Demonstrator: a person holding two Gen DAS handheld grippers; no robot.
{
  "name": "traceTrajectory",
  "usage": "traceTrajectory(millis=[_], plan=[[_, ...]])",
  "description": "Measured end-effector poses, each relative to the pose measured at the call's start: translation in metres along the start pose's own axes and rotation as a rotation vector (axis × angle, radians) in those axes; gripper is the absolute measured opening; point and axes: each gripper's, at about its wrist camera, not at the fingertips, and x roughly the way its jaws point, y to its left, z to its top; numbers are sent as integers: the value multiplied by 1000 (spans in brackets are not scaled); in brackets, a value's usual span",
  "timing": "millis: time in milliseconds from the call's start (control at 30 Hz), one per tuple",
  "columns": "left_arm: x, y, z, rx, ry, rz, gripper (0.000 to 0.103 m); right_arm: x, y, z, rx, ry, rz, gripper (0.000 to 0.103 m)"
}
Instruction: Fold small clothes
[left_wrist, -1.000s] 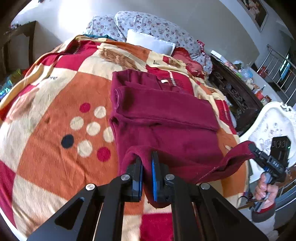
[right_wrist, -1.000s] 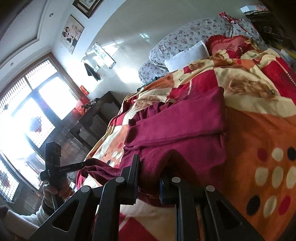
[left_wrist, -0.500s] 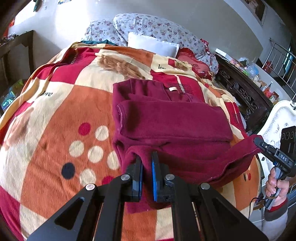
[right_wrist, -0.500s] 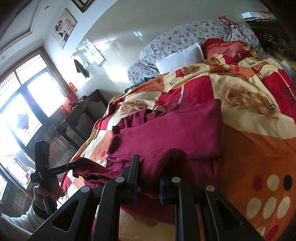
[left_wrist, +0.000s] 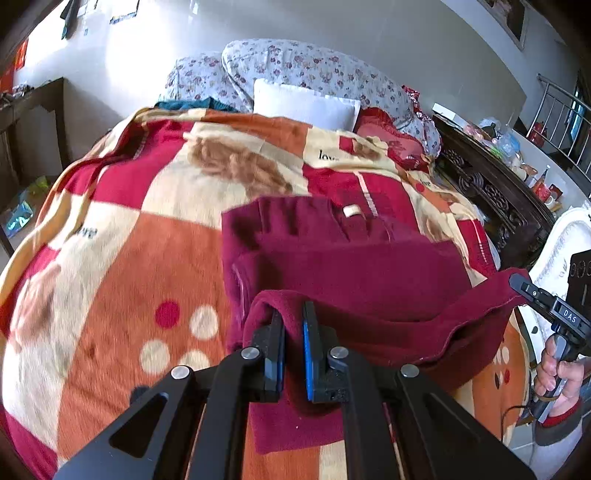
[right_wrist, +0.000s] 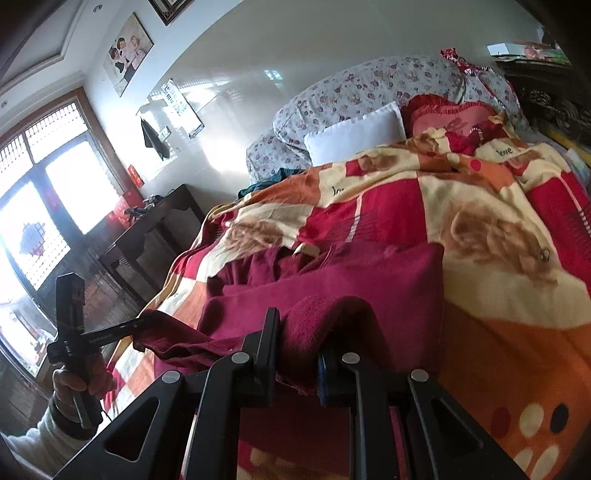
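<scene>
A maroon sweater (left_wrist: 351, 266) lies on the bed with its sleeves folded across the body and a tan neck label at the far end. My left gripper (left_wrist: 293, 317) is shut on one corner of the sweater's bottom hem, lifted over the body. My right gripper (right_wrist: 297, 325) is shut on the other hem corner (right_wrist: 317, 314). The right gripper also shows at the right of the left wrist view (left_wrist: 517, 282), and the left gripper at the left of the right wrist view (right_wrist: 142, 323). The hem stretches raised between the two.
The bed carries a red, orange and cream patterned blanket (left_wrist: 122, 258). Floral pillows (left_wrist: 303, 66) and a white pillow (left_wrist: 303, 105) lie at the headboard. A dark carved cabinet (left_wrist: 491, 192) stands right of the bed, a dark table (right_wrist: 147, 236) left of it.
Both grippers have carried the bottom hem up and forward over the sweater's body, toward the neck end. The lower half of the sweater now lies doubled over.
</scene>
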Motion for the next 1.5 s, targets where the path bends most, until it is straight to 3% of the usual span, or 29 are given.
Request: traceTrajectory(millis=[400,1000,1233,1300,1400,1433,1467,1500], plan=[[43,2,57,-6,-16,37,8,45,-29,46,40,-7,-77,17],[118,17,89,-58,33,72,9,123,-85,66,200,57,-119,21],[124,30,95,-119,68,-5,14,116,-97,69,297,41,-68,27],[119,32,97,-134,65,-29,18,111,-95,73,308,27,-57,33],[112,30,98,-142,62,-55,30,92,-97,79,336,-53,-99,73],[110,29,98,-142,60,-58,34,84,-98,81,346,-80,-90,74],[107,28,99,-140,55,-61,46,79,-99,82,349,-87,-77,74],[101,27,100,-135,32,-39,67,73,-98,83,349,-95,-75,74]])
